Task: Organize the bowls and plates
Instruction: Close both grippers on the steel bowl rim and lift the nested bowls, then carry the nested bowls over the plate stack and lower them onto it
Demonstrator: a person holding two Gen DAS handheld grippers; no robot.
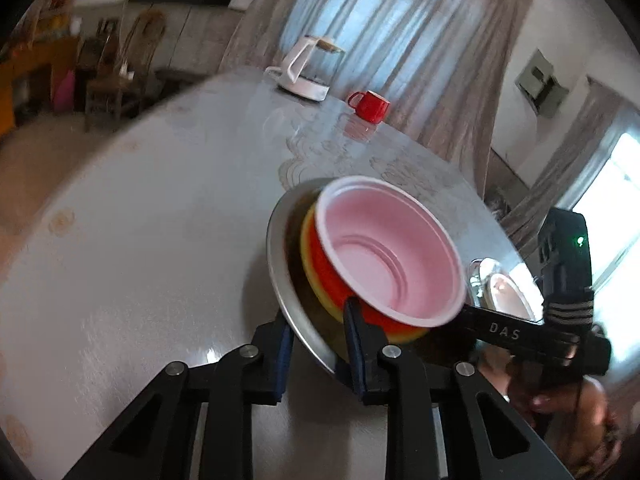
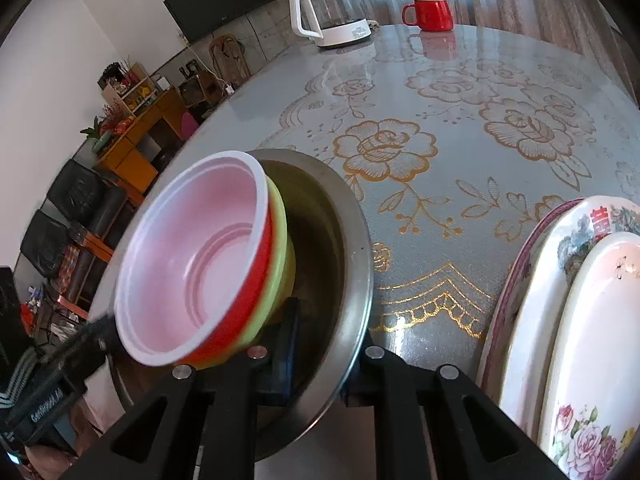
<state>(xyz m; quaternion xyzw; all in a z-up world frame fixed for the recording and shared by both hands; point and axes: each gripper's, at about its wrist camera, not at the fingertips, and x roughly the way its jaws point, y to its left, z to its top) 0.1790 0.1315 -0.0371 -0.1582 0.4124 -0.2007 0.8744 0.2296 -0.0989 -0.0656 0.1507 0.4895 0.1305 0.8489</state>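
While tilted above the floral-patterned counter [image 2: 460, 200], a steel bowl [image 2: 340, 240] nesting a red-and-white plastic bowl [image 2: 192, 256] is gripped at opposite rims by left gripper [image 1: 316, 344] and right gripper [image 2: 320, 360], jaws narrowed on metal.

We see a steel bowl [image 2: 340, 240] tilted up off the table, with a yellow-green bowl [image 2: 282, 248] nested in it and a red bowl with a pale pink inside [image 2: 200, 256] on top. Beside it lie stacked flowered plates [image 2: 560, 300].
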